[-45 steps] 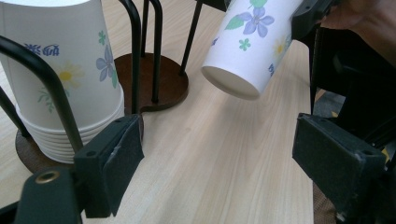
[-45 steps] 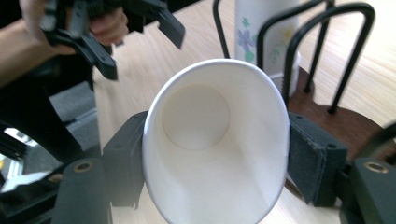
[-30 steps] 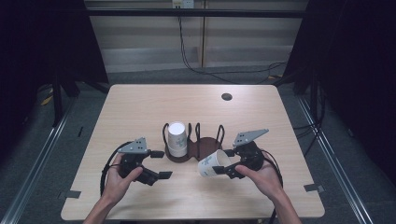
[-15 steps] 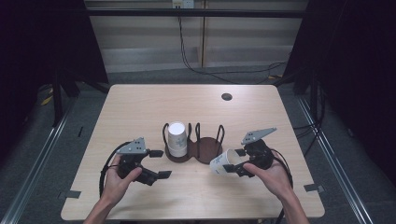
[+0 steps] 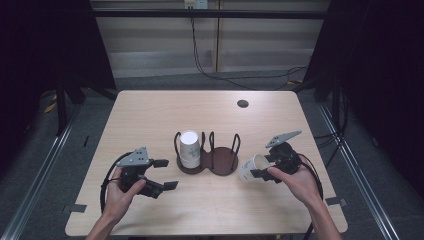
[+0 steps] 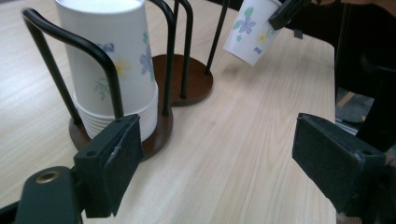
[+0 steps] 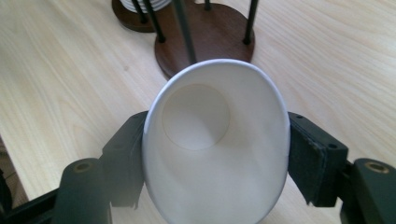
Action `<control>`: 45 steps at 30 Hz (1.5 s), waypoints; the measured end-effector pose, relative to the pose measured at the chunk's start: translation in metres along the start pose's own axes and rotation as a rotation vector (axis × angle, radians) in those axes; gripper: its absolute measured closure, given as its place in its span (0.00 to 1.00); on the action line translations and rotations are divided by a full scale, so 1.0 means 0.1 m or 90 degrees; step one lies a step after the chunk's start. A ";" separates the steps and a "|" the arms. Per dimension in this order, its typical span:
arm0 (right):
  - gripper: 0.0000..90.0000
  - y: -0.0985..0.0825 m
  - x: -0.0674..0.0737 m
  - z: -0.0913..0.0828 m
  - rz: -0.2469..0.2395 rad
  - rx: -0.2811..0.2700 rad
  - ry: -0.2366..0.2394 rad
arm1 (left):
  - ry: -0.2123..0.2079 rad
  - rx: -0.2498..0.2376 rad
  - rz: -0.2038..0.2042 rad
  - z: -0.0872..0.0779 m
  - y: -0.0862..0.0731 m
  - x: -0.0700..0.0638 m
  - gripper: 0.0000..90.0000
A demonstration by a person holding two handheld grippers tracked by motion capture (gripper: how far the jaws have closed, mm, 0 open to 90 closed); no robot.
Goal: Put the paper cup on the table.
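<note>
Your right gripper (image 5: 260,170) clamps a paper cup (image 5: 250,167) squeezed oval, held above the counter (image 5: 150,110) just right of the cup holder (image 5: 207,160). Your left gripper (image 5: 162,174) jaws stand wide apart, holding nothing. The left gripper view alone reveals the cup's flower print (image 6: 246,24).

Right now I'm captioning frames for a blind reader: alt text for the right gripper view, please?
The right claw grips a white paper cup, its open mouth facing the camera. Beyond it, a dark wooden cup rack stands on the pale table.
</note>
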State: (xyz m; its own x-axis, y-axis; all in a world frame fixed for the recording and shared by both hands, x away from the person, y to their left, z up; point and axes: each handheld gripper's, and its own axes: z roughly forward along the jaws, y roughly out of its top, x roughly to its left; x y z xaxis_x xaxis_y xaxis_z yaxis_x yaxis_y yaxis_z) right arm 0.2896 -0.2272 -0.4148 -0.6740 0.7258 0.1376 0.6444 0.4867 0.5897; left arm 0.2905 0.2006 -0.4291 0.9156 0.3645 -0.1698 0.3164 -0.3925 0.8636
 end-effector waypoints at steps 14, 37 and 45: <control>0.31 0.22 -0.31 -0.01 0.020 0.058 -0.077 | -0.018 0.028 0.013 0.06 -0.06 -0.01 0.18; 0.31 0.59 -0.59 0.28 0.048 0.147 -0.127 | -0.026 0.030 0.010 0.05 -0.09 0.02 0.18; 0.30 0.72 -0.66 0.33 0.030 0.184 -0.138 | -0.026 0.031 0.007 0.06 -0.09 0.04 0.18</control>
State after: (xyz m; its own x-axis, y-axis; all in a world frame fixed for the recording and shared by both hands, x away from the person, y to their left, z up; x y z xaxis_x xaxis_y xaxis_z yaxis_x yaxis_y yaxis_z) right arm 0.3920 -0.2238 -0.4079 -0.5695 0.8214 -0.0310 0.7687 0.5456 0.3337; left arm 0.2929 0.2007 -0.4408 0.9279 0.3264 -0.1803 0.3173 -0.4373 0.8415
